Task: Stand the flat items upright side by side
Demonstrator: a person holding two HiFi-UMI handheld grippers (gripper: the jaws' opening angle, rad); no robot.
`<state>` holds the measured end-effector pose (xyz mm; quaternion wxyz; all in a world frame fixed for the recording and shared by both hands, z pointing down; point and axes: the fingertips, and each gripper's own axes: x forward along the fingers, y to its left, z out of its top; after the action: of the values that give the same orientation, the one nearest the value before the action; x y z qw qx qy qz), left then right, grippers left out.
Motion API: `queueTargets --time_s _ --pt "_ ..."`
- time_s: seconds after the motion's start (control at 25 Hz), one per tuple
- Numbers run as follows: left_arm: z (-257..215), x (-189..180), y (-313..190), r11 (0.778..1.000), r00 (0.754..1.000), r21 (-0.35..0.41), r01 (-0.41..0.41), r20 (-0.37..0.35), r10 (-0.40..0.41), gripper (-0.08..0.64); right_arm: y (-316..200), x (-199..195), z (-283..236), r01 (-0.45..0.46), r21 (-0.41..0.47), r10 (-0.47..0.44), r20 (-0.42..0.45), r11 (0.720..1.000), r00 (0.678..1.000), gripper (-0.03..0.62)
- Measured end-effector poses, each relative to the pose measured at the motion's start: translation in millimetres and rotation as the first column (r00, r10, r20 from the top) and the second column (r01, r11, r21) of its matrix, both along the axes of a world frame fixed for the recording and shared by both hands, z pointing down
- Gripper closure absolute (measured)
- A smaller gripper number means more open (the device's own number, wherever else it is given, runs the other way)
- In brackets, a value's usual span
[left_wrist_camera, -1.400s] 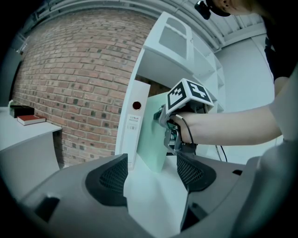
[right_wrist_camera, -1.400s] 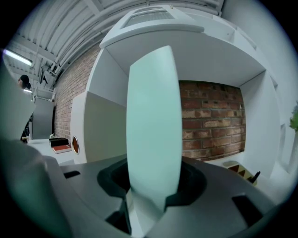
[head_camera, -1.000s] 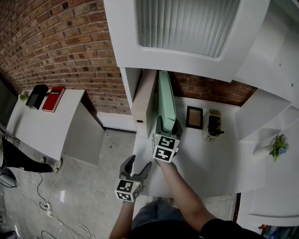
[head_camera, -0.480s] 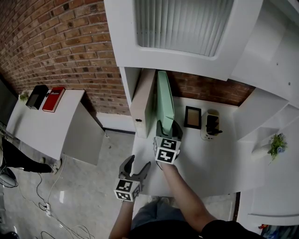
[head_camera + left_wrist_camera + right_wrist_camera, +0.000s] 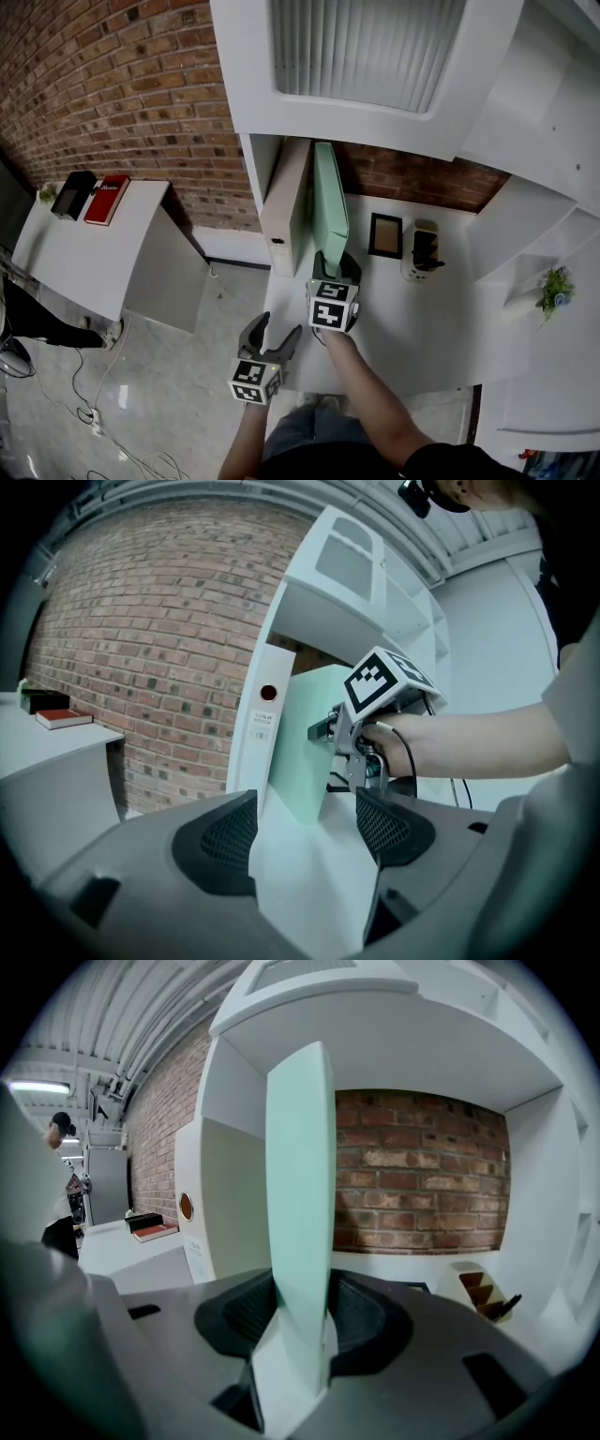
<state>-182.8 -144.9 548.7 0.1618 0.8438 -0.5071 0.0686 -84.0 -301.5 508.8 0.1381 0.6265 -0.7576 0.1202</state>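
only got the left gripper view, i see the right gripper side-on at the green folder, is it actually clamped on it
Observer: Yes. In the right gripper view the right gripper has a pad pressing on each face of the green folder. Its jaws have just been closing on it.
Operator: is the folder lined up with the binder
Observer: In the head view it stands on edge beside the white binder, roughly parallel to it.
Operator: anything on the folder's far side
Observer: A small picture frame and a cream holder sit further right on the shelf, apart from the folder.
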Motion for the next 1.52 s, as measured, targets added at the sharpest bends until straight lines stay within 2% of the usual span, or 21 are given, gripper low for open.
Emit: queueTargets --time_s 0.32,0.44,0.72,1.24,1.52 --pt "2.0 -5.8 2.7 1.000 1.000 -0.008 0.014 0.000 -0.014 0.239 -2.4 -17.8 -6.1 -0.018 -0.038 0.018 0.000 0.999 1.000 0.417" --pt "1.4 -9.8 4.5 1.000 1.000 -0.005 0.023 -0.002 -0.023 0.239 -2.5 -33.8 -0.7 0.017 -0.064 -0.015 0.037 0.998 0.999 0.416" --pt "-0.5 -15.5 10.2 0.999 0.999 0.000 0.039 -0.002 -0.039 0.239 -2.7 -50.9 -0.2 0.076 -0.059 -0.072 0.068 0.995 0.995 0.399" --pt "-7.8 -11.9 17.9 0.999 0.999 0.017 0.043 -0.004 -0.043 0.239 7.7 -40.0 -10.0 0.112 -0.024 -0.109 0.102 0.993 0.989 0.394" --pt "-21.0 -1.9 16.0 0.998 1.000 0.048 0.028 0.012 -0.028 0.239 47.8 -12.0 -38.3 0.127 0.042 -0.132 0.148 0.991 0.980 0.391"
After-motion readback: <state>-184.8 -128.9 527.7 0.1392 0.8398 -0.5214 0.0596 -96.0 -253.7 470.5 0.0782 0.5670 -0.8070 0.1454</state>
